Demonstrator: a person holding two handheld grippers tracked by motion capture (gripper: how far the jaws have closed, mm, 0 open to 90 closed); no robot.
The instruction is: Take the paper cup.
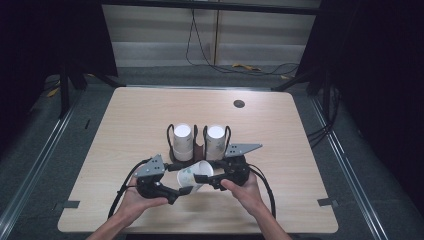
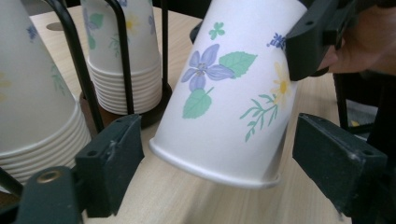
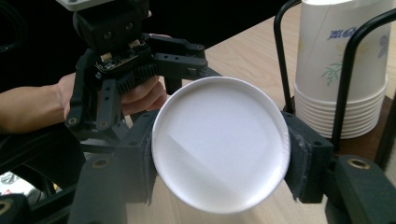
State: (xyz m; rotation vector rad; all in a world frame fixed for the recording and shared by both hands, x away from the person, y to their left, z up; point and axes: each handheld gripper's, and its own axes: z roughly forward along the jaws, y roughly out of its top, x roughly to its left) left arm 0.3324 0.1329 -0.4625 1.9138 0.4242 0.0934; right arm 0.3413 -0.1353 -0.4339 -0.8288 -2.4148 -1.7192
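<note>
White flower-printed paper cup [image 2: 229,98], tilted

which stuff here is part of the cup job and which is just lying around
In the job:
- paper cup, tilted, clamped by the right gripper
- left gripper, jaws open around the cup's rim end
- two cup stacks in the wire rack

Lying about:
- round grommet
- floor cables
</note>
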